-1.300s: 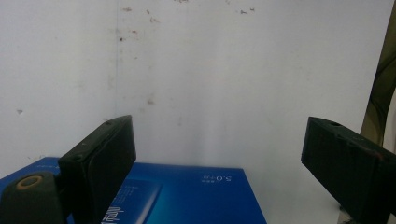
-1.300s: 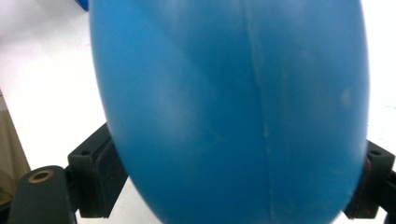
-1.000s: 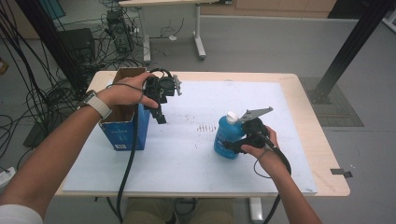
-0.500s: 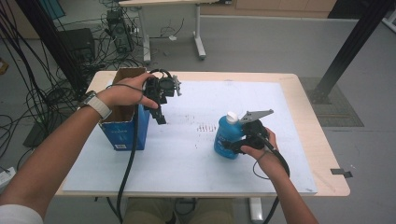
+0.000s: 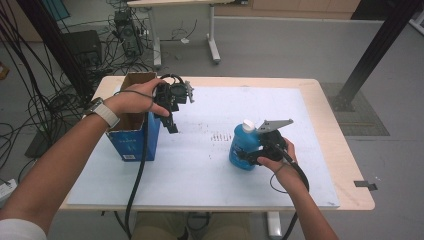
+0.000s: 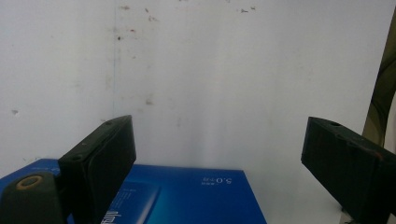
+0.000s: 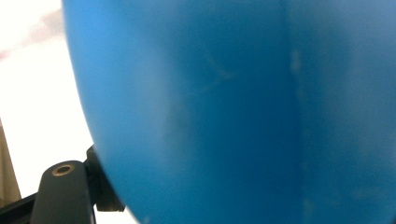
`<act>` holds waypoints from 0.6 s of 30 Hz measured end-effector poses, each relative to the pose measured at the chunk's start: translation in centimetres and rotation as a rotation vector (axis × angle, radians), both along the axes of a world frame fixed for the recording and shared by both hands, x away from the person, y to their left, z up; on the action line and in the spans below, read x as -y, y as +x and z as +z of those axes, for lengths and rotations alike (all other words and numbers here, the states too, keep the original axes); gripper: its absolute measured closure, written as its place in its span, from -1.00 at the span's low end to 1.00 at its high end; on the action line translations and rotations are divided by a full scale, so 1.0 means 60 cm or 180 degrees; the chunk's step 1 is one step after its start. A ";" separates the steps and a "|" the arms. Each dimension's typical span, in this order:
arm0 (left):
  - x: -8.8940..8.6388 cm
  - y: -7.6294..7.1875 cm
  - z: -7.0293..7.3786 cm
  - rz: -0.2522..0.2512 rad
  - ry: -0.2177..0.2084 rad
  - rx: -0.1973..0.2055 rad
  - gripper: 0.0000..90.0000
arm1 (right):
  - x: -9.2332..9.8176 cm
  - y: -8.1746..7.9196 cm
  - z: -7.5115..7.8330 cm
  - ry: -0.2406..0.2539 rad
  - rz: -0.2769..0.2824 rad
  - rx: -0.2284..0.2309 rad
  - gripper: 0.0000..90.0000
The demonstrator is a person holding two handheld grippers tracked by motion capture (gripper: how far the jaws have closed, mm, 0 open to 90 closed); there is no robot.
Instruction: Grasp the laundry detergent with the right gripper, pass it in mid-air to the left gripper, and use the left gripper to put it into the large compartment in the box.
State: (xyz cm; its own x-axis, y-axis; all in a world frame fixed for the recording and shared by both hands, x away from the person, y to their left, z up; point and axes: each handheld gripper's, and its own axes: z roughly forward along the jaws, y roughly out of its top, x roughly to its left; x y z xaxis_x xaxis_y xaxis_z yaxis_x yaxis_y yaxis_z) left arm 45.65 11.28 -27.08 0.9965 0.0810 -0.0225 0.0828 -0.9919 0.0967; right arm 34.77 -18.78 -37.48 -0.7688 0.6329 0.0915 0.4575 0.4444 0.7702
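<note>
A blue bottle (image 5: 242,146) with a white cap stands right of centre on the white mat (image 5: 200,180). My right gripper (image 5: 246,156) reaches it from the right, low on its body. Its jaws have just been closing, with the bottle between them. In the right gripper view the bottle (image 7: 233,107) looms very close, and the left finger (image 7: 63,193) lies against its side; the other finger is hidden. My left gripper (image 5: 172,127) hangs open above the mat beside a blue cardboard box (image 5: 131,141). Its jaws (image 6: 217,158) stand wide apart over the box's side (image 6: 187,196).
The open-topped box stands near the table's left edge (image 5: 82,165). The mat carries small dark marks (image 5: 220,136) at its middle. Cables from both grippers trail toward the front edge. Beyond the table lie floor cables (image 5: 45,100) and another table's legs (image 5: 212,40).
None of the hands, the bottle or the box has visibly shifted; the right gripper stays at the bottle.
</note>
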 end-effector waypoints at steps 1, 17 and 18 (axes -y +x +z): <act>0.000 0.000 0.000 0.0001 -0.0002 0.0001 -0.77 | 0.000 0.000 -0.001 0.0002 0.0003 0.0009 -0.50; -0.001 0.000 -0.002 0.0005 -0.0007 -0.0006 -0.77 | 0.000 -0.001 -0.011 0.0104 0.0000 0.0062 -0.44; -0.001 0.000 -0.002 0.0006 -0.0009 -0.0005 -0.77 | 0.000 -0.001 -0.012 0.0106 -0.0001 0.0063 -0.43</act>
